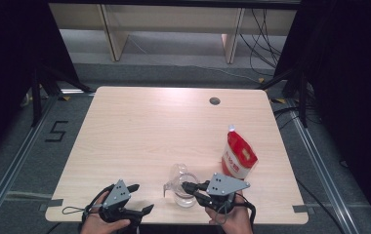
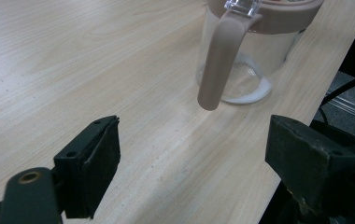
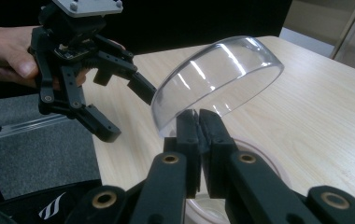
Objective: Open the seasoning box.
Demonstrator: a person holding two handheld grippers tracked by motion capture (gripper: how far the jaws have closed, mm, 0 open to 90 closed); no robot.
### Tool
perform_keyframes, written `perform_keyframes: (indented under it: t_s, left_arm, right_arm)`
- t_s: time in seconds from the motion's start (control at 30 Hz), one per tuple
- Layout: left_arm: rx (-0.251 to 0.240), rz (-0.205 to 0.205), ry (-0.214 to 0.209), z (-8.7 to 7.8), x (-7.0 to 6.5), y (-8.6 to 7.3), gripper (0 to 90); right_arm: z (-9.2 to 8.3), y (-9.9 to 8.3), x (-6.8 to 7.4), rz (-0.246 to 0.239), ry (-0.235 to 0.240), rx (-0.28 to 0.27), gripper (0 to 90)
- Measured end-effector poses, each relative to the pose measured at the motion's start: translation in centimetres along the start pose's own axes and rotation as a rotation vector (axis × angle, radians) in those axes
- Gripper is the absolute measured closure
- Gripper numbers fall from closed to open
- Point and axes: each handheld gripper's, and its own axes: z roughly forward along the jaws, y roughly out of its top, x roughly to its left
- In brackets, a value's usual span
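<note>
On the left, near the front edge of the light wooden surface, a hand holds the left gripper. Its two black jaws are spread wide apart and there is nothing between them. In the left gripper view the jaws point at a clear jug a little way ahead. The jug stands upright on the surface. It has a pinkish-brown rim and a pinkish-brown handle that hangs down its side, facing this gripper. The left gripper is near the jug but does not touch it.

In the high view the jug sits in the middle of the front part of the surface, between the two grippers.

Next comes the right gripper, held by the other hand. Its jaws are squeezed together on the edge of a clear round lid. In the right gripper view the lid is tipped up like a little dome over the open jug mouth below it. The left gripper shows farther off in that view, open, just beside the lid.

Farther right and a bit farther back stands a red and white pouch with a white cap on top. It stands near the jug but apart from it.

Far back on the surface there is a small dark round hole.
</note>
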Motion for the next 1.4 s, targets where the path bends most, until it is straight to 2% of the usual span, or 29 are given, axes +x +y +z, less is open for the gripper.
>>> perform_keyframes:
  t_s: [0.23, 0.27, 0.33, 0.37, 0.4, 0.57, 0.6, 0.63, 0.67, 0.7, 0.73, 0.77, 0.8, 0.83, 0.87, 0.9, 0.93, 1.03, 1.07, 1.1, 1.17, 1.2, 1.23, 1.3, 1.4]
  left_arm:
    - [0.000, 0.005, -0.002, 0.1, -0.1, 0.0, 17.8]
    - [0.001, 0.027, -0.005, 0.1, 0.1, 0.0, 17.8]
    - [-0.005, 0.022, -0.007, 0.1, 0.0, 0.1, 17.8]
    - [0.027, 0.050, 0.004, -0.1, 0.3, 0.1, 17.8]
    - [0.008, 0.022, -0.002, -0.1, 0.1, 0.1, 17.8]
    - [0.010, 0.030, -0.003, -0.1, 0.1, 0.1, 17.8]
    - [0.002, 0.022, -0.004, 0.0, 0.1, 0.1, 17.8]
    - [0.028, 0.047, 0.005, -0.1, 0.3, 0.1, 17.8]
    - [0.027, 0.028, 0.008, -0.1, 0.1, 0.1, 17.8]
    - [0.027, 0.028, 0.008, -0.1, 0.1, 0.1, 17.8]
    - [0.004, 0.007, -0.001, 0.0, 0.0, 0.0, 17.8]
    - [0.018, 0.025, 0.005, 0.0, 0.1, 0.0, 17.8]
    - [0.027, 0.027, 0.008, -0.1, 0.1, 0.1, 17.8]
    - [0.027, 0.027, 0.008, -0.1, 0.1, 0.1, 17.8]
    - [0.028, 0.029, 0.007, -0.1, 0.2, 0.1, 17.7]
    - [0.028, 0.029, 0.007, -0.1, 0.2, 0.1, 17.8]
    - [0.001, 0.004, -0.004, 0.1, 0.0, 0.0, 17.8]
    - [0.022, 0.027, 0.004, -0.1, 0.2, 0.0, 17.8]
    - [0.008, 0.008, -0.003, 0.0, 0.0, 0.0, 17.8]
    - [0.009, 0.005, -0.004, 0.0, 0.0, 0.0, 17.7]
    - [0.002, 0.000, -0.005, 0.1, 0.0, 0.0, 17.8]
    - [0.023, 0.025, 0.003, 0.0, 0.2, 0.0, 17.8]
    - [0.008, 0.007, -0.005, 0.0, 0.0, 0.0, 17.8]
    - [0.014, 0.017, -0.005, 0.0, 0.1, 0.0, 17.8]
    - [-0.004, -0.003, -0.013, 0.1, -0.1, 0.0, 17.8]
  right_arm:
    - [0.5, 0.4, 0.3, -0.010, 0.018, 0.004, 87.3]
    - [0.7, 0.5, 0.4, -0.007, 0.026, -0.003, 87.2]
    - [0.8, 0.5, 0.5, -0.009, 0.029, 0.007, 87.0]
    - [0.9, 0.5, 0.5, -0.009, 0.023, 0.001, 86.8]
    - [1.0, 0.5, 0.6, -0.004, 0.024, -0.002, 86.7]
    - [1.2, 0.6, 0.7, -0.010, 0.033, 0.005, 86.5]
    - [1.3, 0.6, 0.8, -0.008, 0.033, 0.002, 86.5]
    - [1.4, 0.6, 0.8, -0.010, 0.031, 0.001, 86.5]
    - [1.4, 0.6, 0.8, -0.010, 0.038, 0.005, 86.5]
    - [1.4, 0.6, 0.8, -0.010, 0.038, 0.005, 86.5]
    - [1.5, 0.7, 0.7, -0.030, 0.036, 0.009, 86.4]
    - [1.7, 0.6, 0.9, -0.015, 0.050, 0.003, 86.2]
    - [1.8, 0.6, 0.9, -0.015, 0.070, 0.004, 85.9]
    - [1.8, 0.6, 0.9, -0.015, 0.070, 0.004, 85.9]
    - [1.8, 0.6, 0.9, -0.031, 0.051, 0.013, 85.8]
    - [1.8, 0.6, 0.9, -0.031, 0.051, 0.013, 85.8]
    - [1.9, 0.5, 1.1, -0.013, 0.050, 0.009, 85.7]
    - [1.9, 0.5, 1.1, -0.014, 0.047, 0.008, 85.4]
    - [1.8, 0.5, 1.1, -0.011, 0.040, 0.009, 85.1]
    - [1.7, 0.6, 1.0, -0.013, 0.055, 0.017, 84.6]
    - [1.5, 0.5, 0.8, -0.011, 0.037, 0.008, 83.5]
    - [1.0, 0.4, 0.6, -0.008, 0.027, 0.015, 82.4]
    - [0.9, 0.3, 0.5, 0.001, 0.019, 0.010, 81.5]
    - [0.4, 0.0, 0.3, 0.006, 0.012, 0.009, 79.3]
    - [-0.4, -0.4, -0.1, 0.019, -0.023, 0.009, 76.7]
